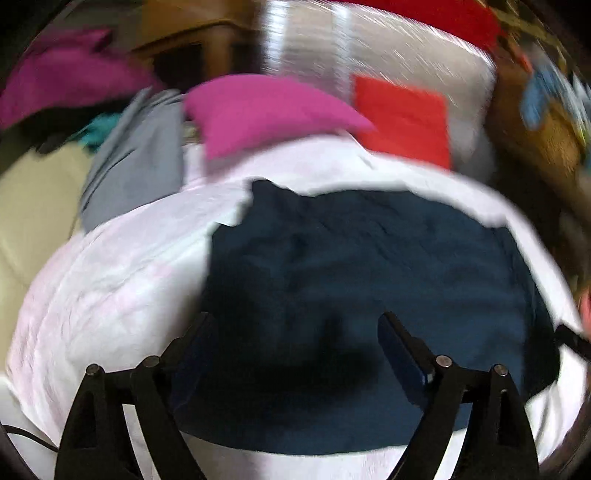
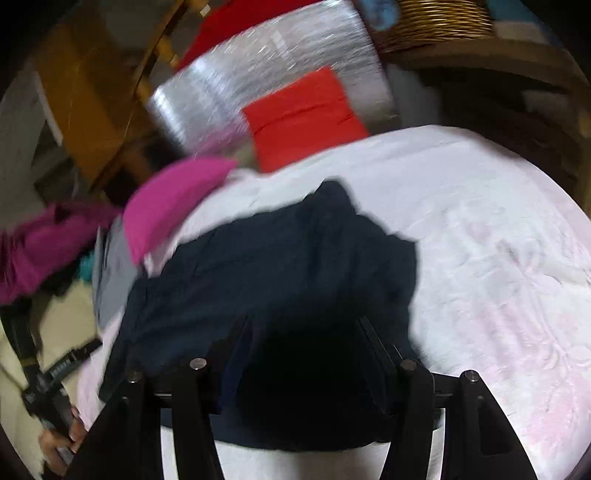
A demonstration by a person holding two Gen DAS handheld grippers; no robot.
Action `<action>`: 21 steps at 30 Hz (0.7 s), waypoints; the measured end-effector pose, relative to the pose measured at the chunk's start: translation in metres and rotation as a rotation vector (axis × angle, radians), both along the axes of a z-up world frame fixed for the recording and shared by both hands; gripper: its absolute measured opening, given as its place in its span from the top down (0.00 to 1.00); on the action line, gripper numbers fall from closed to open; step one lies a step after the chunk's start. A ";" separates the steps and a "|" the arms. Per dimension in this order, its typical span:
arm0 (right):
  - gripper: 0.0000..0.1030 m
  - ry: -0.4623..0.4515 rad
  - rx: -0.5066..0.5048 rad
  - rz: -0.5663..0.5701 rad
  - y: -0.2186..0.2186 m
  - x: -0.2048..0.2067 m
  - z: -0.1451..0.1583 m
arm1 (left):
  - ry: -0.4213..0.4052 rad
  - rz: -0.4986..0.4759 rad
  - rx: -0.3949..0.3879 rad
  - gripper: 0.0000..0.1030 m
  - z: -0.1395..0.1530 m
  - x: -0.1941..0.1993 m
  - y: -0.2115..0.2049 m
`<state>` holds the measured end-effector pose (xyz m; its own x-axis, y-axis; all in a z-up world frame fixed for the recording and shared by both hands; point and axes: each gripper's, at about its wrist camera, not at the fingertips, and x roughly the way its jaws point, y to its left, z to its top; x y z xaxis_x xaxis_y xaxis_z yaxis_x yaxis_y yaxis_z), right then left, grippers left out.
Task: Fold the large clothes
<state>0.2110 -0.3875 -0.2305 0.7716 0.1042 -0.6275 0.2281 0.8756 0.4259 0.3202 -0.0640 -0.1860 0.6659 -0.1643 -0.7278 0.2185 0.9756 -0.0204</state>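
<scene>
In the left wrist view, the left gripper (image 1: 295, 328) hangs over a dark navy garment (image 1: 369, 288) with its jaws wide and nothing between them. The garment lies bunched into a rough block in the middle of the white sheet (image 1: 110, 280) covering the bed, well in from every edge. Beyond the far edge are one pink folded piece (image 1: 266, 110), one grey piece (image 1: 136, 162) to its left, one orange-red folded piece (image 1: 402, 118) on a silvery mat (image 1: 317, 48), and a second pink heap (image 1: 62, 81) further left. In the right wrist view, the right gripper (image 2: 303, 332) also points down at the navy garment (image 2: 277, 258), its jaws about half open and empty as far as the blur allows; the cloth lies below them, not pinched. A hand (image 2: 59, 439) holding the other gripper shows at the lower left, and one wicker basket (image 2: 439, 22) stands past the far right corner. My reading is that a fold has been laid and both grippers are free. The next move calls for finding an edge or corner of the navy garment to pinch for another fold or for moving it towards the folded pieces.
</scene>
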 end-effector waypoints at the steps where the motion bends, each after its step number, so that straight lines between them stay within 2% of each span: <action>1: 0.42 0.051 -0.006 0.016 0.005 0.007 -0.008 | 0.023 -0.023 0.060 0.12 -0.010 0.001 -0.013; 3: 0.41 0.184 0.013 0.027 0.012 0.029 -0.032 | 0.096 -0.038 0.167 0.06 -0.033 0.008 -0.028; 4: 0.41 0.200 0.027 0.023 0.012 0.032 -0.040 | 0.113 -0.025 0.190 0.00 -0.043 0.013 -0.031; 5: 0.40 0.199 0.024 0.026 0.011 0.033 -0.040 | 0.113 -0.005 0.180 0.00 -0.046 0.017 -0.029; 7: 0.38 0.201 0.012 0.038 0.013 0.034 -0.039 | 0.152 0.005 0.107 0.00 -0.050 0.023 -0.019; 9: 0.36 0.196 0.012 0.032 0.017 0.033 -0.041 | 0.162 0.005 0.082 0.00 -0.054 0.024 -0.014; 12: 0.30 0.200 -0.027 0.045 0.020 0.033 -0.043 | 0.145 -0.002 0.139 0.00 -0.060 0.021 -0.019; 14: 0.22 0.198 -0.056 0.058 0.028 0.038 -0.044 | 0.139 0.007 0.149 0.00 -0.061 0.018 -0.018; 18: 0.21 0.191 -0.093 0.029 0.039 0.038 -0.043 | 0.129 0.031 0.144 0.00 -0.056 0.003 -0.014; 21: 0.22 0.189 -0.131 -0.003 0.046 0.030 -0.037 | 0.052 0.072 0.182 0.00 -0.038 -0.026 -0.007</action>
